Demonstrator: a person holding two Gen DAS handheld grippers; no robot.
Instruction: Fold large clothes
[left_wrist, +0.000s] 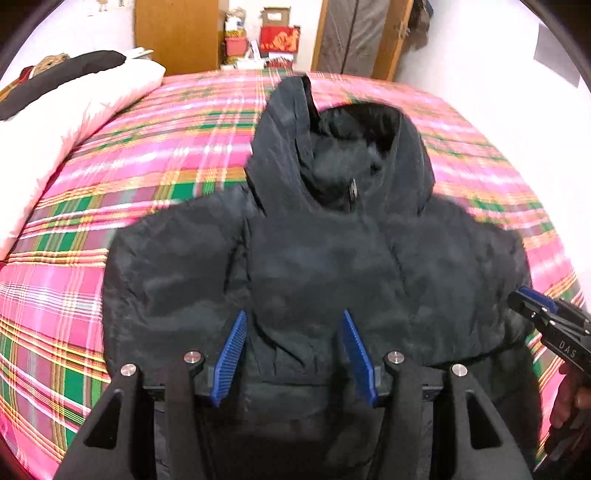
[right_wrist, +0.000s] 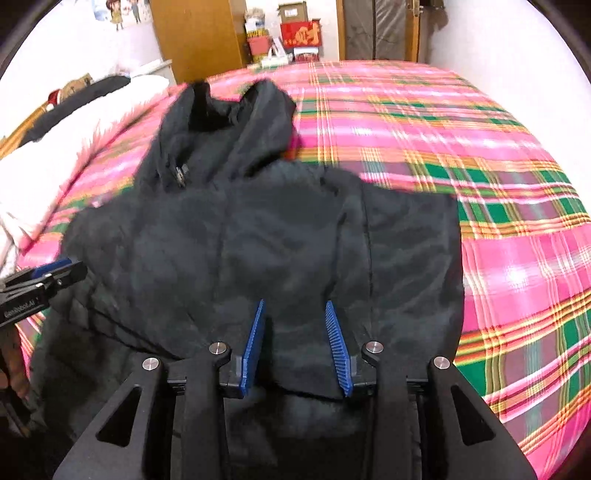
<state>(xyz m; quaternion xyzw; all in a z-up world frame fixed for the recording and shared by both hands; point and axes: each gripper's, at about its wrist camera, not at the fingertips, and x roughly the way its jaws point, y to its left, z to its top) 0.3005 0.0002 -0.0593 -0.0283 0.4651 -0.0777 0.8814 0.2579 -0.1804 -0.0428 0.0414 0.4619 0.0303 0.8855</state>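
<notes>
A black hooded padded jacket (left_wrist: 317, 258) lies front up on a pink plaid bed (left_wrist: 122, 173), hood pointing away, both sleeves folded in across the chest. It also shows in the right wrist view (right_wrist: 258, 236). My left gripper (left_wrist: 293, 317) hovers open over the jacket's lower middle, nothing between its blue pads. My right gripper (right_wrist: 294, 308) is open over the jacket's lower right part, empty. The right gripper's tip (left_wrist: 532, 299) shows at the jacket's right edge, and the left gripper's tip (right_wrist: 55, 271) at its left edge.
A white duvet (left_wrist: 74, 110) with dark clothing on it lies along the bed's left side. Beyond the bed's far end stand a wooden wardrobe (left_wrist: 177, 33), red boxes (left_wrist: 279, 40) and a door (left_wrist: 354, 33). Bare plaid bedding (right_wrist: 461, 147) lies right of the jacket.
</notes>
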